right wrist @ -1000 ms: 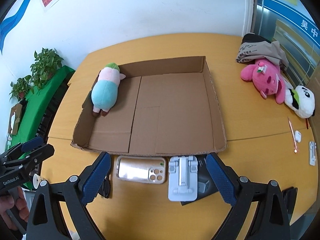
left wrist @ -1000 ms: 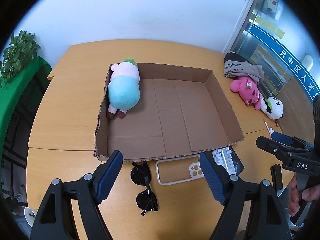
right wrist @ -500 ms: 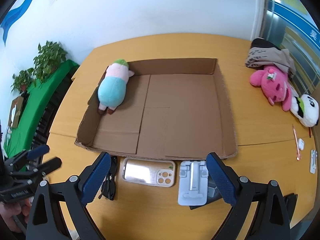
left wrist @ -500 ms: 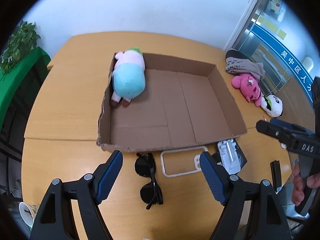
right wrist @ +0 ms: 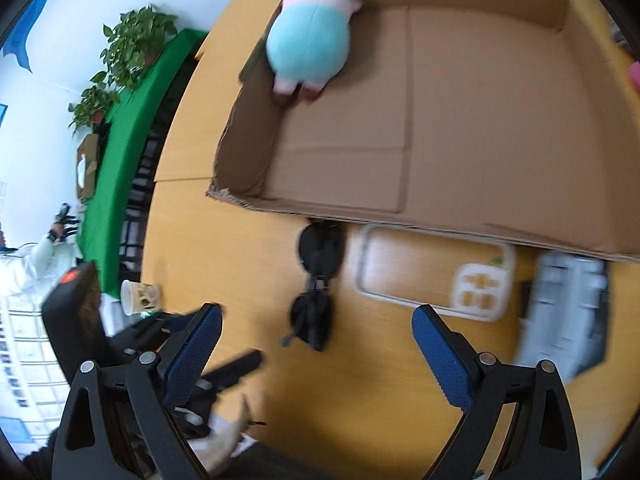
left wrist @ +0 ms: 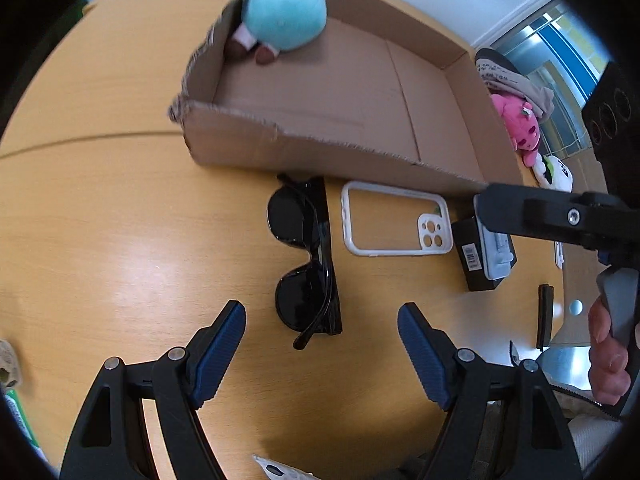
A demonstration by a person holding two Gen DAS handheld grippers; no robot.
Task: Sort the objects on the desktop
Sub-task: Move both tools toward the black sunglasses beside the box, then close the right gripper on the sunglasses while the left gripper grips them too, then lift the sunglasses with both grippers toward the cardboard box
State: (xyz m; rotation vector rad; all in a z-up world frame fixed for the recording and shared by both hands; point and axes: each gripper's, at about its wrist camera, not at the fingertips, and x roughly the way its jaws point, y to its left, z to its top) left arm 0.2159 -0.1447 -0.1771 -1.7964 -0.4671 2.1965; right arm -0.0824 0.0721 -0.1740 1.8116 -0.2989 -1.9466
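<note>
- Blue ribbed pads line the left gripper (left wrist: 321, 322); we hold it with its jaws spread wide and nothing between them, tilted down over the wooden table (left wrist: 100, 220).
- Just ahead of it we see black sunglasses (left wrist: 306, 258) folded on the table, close to the near wall of the cardboard box (left wrist: 320, 144).
- Right of the sunglasses lies a clear phone case (left wrist: 394, 222) with a white rim, and beyond it a grey phone stand (left wrist: 498, 254) rests on a small black box (left wrist: 470, 256).
- Inside the cardboard box, in its far left corner, we find a blue and pink plush toy (left wrist: 284, 4) lying against the wall.
- A pink plush (left wrist: 518, 124) and a panda plush (left wrist: 556, 170) sit on the table to the right of the box.
- Our right gripper (right wrist: 316, 326) also gapes with nothing between its pads, pointing down at the sunglasses and the case; this view is blurred.
</note>
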